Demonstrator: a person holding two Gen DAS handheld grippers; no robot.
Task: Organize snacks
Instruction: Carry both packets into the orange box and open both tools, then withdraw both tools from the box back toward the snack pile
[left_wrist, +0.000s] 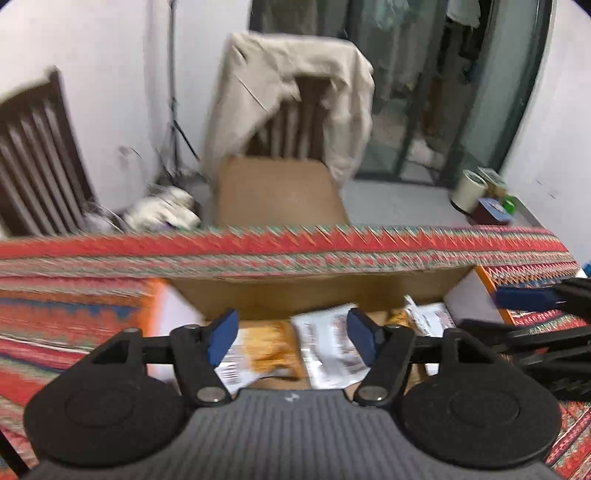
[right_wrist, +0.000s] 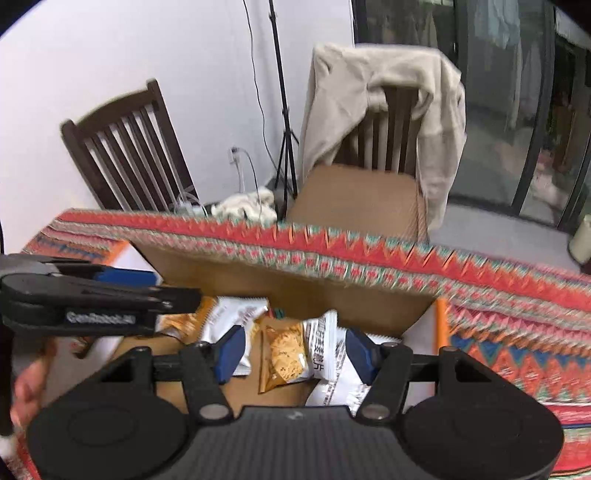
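An open cardboard box (left_wrist: 314, 291) (right_wrist: 288, 291) sits on a table with a red patterned cloth (left_wrist: 74, 314) (right_wrist: 517, 332). Inside lie several snack packets: an orange one (left_wrist: 269, 347) (right_wrist: 284, 354) and white ones (left_wrist: 328, 343) (right_wrist: 328, 347). My left gripper (left_wrist: 293, 338) is open and empty above the box; it also shows at the left of the right wrist view (right_wrist: 122, 284). My right gripper (right_wrist: 293, 352) is open and empty above the packets; it shows at the right edge of the left wrist view (left_wrist: 532, 299).
Two dark wooden chairs stand beyond the table; one (right_wrist: 125, 147) is bare, the other (right_wrist: 384, 110) has a beige garment draped on it and a cardboard sheet (right_wrist: 354, 199) on its seat. A tripod (right_wrist: 284, 110) stands by the wall. A cup (left_wrist: 471, 188) sits at right.
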